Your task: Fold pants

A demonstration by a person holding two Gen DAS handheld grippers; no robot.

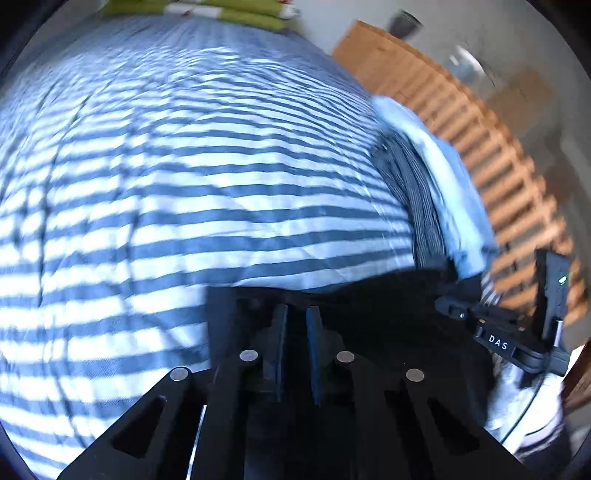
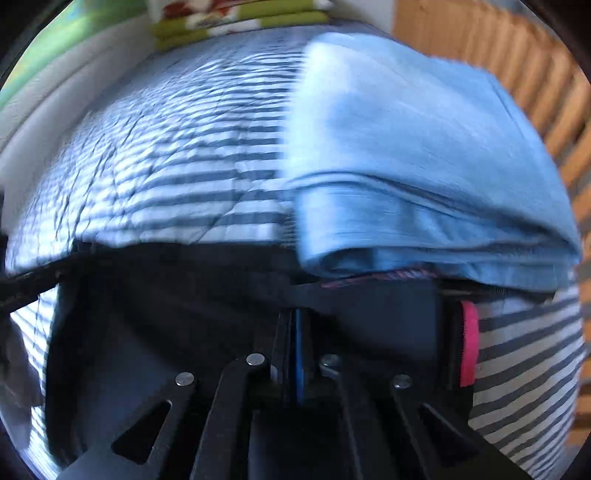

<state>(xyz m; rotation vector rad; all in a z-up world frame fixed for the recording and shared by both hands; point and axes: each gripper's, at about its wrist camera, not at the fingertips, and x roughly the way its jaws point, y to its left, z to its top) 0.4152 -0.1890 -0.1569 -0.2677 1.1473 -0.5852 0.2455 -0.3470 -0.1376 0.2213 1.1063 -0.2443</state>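
Observation:
Black pants [image 1: 388, 314] hang in front of the striped duvet [image 1: 184, 184], stretched between both grippers. My left gripper [image 1: 296, 325] is shut on the pants' edge, its fingers nearly together with dark cloth around them. In the left wrist view my right gripper [image 1: 448, 308] shows at the right, gripping the same cloth. From the right wrist, the right gripper [image 2: 297, 325] is shut on the black pants [image 2: 166, 295]. A pink tab [image 2: 469, 343] sits on the pants to its right. The pants' lower part is hidden.
A folded light blue garment [image 2: 406, 147] lies on the bed just beyond the right gripper, with a grey striped garment [image 1: 417, 192] beside it. Green pillows [image 2: 229, 26] are at the far end. Wooden slats [image 1: 461, 110] run along the bed's right side.

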